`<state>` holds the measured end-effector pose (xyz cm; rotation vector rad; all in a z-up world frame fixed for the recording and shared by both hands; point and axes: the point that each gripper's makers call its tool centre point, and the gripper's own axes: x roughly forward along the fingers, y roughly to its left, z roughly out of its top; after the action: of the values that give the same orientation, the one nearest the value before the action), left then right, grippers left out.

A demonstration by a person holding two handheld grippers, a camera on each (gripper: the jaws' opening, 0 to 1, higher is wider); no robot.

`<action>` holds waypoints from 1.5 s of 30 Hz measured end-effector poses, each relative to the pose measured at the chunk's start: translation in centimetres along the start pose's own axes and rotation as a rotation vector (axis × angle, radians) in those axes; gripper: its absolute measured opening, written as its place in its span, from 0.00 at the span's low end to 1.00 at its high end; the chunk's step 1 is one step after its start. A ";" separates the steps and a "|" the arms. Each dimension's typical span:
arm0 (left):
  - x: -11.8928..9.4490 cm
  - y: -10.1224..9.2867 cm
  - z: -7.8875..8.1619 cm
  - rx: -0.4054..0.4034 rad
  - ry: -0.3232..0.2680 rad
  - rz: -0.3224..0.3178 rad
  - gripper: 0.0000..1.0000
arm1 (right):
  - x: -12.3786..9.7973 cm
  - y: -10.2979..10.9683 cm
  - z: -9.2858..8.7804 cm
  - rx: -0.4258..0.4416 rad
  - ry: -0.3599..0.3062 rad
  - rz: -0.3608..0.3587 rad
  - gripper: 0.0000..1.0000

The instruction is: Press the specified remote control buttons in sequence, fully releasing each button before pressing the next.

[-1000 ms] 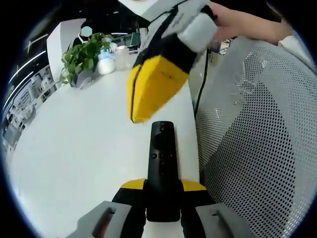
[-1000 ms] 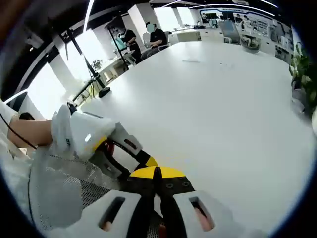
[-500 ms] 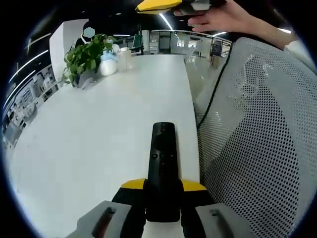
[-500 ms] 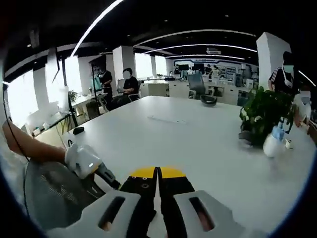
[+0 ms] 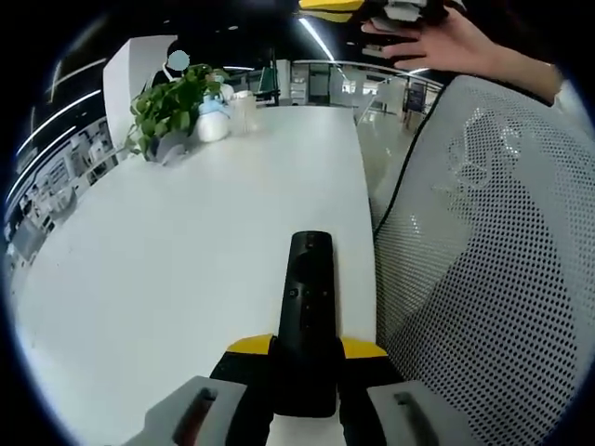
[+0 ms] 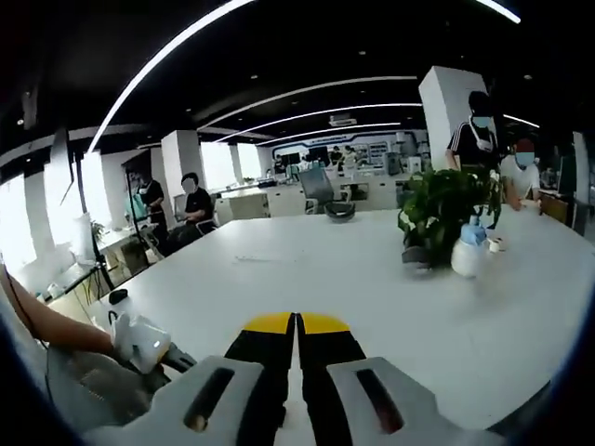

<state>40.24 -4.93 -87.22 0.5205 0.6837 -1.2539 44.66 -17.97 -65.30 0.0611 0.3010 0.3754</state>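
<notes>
While your left gripper point(image 5: 305, 358) holds the black remote point(image 5: 308, 311) tight between its jaws above the white table point(image 5: 167, 260), your right gripper point(image 6: 296, 339) is up high with its jaws pressed together and nothing in them. A green plant point(image 6: 446, 209) sits far down the table.

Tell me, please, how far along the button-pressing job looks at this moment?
Done: the left gripper is clamped on the black remote above the white table. In hand: the right gripper, jaws shut, is raised well clear of the remote, so no button is pressed now. Left: the pictures cannot show how many presses remain.
</notes>
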 end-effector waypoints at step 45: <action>-0.1 4.3 -0.3 0.095 0.153 -0.073 0.24 | 0.5 -2.1 -2.8 -0.249 0.086 -0.134 0.24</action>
<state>44.34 -3.60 -87.39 0.6806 0.7799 -1.3289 44.99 -19.73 -68.32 -0.2189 0.3398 0.2800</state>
